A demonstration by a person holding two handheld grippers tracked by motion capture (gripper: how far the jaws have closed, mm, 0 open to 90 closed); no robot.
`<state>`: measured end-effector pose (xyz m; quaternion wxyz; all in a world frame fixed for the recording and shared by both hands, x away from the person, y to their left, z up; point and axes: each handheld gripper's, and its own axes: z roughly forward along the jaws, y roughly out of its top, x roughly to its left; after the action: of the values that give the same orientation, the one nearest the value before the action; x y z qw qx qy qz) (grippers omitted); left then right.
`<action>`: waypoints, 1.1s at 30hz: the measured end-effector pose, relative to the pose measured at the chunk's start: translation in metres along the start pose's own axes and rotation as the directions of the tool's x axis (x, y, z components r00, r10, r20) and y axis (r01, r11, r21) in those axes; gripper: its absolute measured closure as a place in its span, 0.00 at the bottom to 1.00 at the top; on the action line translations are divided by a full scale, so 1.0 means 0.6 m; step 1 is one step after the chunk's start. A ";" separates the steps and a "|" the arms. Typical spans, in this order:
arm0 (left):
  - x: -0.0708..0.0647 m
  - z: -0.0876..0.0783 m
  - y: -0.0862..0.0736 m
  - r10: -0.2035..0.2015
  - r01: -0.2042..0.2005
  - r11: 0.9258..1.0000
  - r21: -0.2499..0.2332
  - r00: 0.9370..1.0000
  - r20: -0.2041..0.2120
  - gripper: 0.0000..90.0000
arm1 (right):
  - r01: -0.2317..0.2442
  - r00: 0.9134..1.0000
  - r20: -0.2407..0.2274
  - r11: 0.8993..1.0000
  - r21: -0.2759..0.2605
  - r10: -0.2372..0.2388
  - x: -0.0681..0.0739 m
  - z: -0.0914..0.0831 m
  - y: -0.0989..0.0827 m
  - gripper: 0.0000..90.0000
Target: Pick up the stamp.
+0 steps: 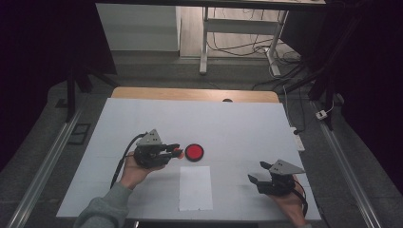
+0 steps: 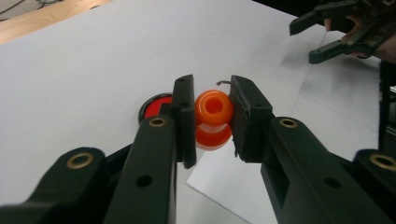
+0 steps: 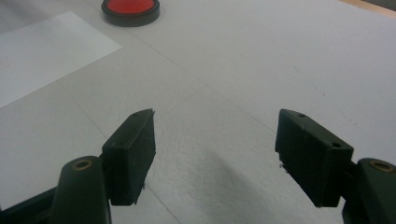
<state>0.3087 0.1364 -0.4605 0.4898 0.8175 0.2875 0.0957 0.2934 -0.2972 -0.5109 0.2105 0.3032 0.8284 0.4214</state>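
In the high view, a grey sleeve [image 1: 102, 209] comes up from the bottom left. The hand there holds the left gripper [image 1: 175, 151], a bit left of the middle of the frame. Its jaws point to the right and squeeze a small orange piece [image 1: 179, 153]. In the left gripper view the orange piece [image 2: 213, 119] sits in the middle of the frame, tight between the two black jaws. It is shiny and round with a hole in it, and it is off the table.

Just to the right of the jaw tips in the high view lies a red disc [image 1: 194, 152] with a black rim, flat on the white table [image 1: 237, 123]. In the left gripper view the red disc [image 2: 156, 105] peeks out behind the left jaw.

Below the disc, a white sheet [image 1: 195, 188] lies flat near the bottom middle of the high view.

At the lower right of the high view is the right gripper [image 1: 255, 172], held in the other hand. Its jaws are wide apart with nothing in them. In the right gripper view the jaws stand apart over bare table, with the disc [image 3: 130, 8] at the top left.
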 end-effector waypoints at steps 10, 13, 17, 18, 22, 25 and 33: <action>-0.026 0.021 0.002 0.032 -0.033 0.999 0.021 0.999 0.044 0.80 | 0.006 1.000 0.002 1.000 0.003 -0.006 0.001 0.003 0.000 0.31; -0.034 0.028 0.002 0.040 -0.042 0.999 0.028 0.998 0.057 0.80 | 0.006 1.000 -0.002 1.000 0.003 -0.006 0.001 0.003 0.001 0.31; -0.039 0.035 0.002 0.037 -0.040 0.999 0.028 0.996 0.077 0.80 | 0.005 1.000 -0.002 1.000 0.004 -0.005 0.001 0.005 0.000 0.31; -0.040 0.036 0.001 0.038 -0.040 0.999 0.027 0.996 0.080 0.80 | 0.006 1.000 -0.007 1.000 0.003 -0.006 0.001 0.005 0.000 0.31; -0.042 0.039 0.001 0.040 -0.043 0.999 0.029 0.996 0.083 0.80 | 0.007 1.000 -0.005 1.000 0.003 -0.007 0.002 0.006 0.000 0.31; -0.041 0.039 0.000 0.039 -0.042 0.999 0.029 0.996 0.082 0.80 | 0.008 1.000 -0.005 1.000 0.004 -0.008 0.002 0.006 0.000 0.31; -0.040 0.038 0.000 0.039 -0.041 0.999 0.031 0.996 0.079 0.80 | 0.008 1.000 -0.004 1.000 0.002 -0.008 0.002 0.007 0.000 0.31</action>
<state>0.2992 0.1058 -0.4691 0.4854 0.8340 0.2531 0.0688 0.2948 -0.2939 -0.5130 0.2103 0.2993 0.8303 0.4205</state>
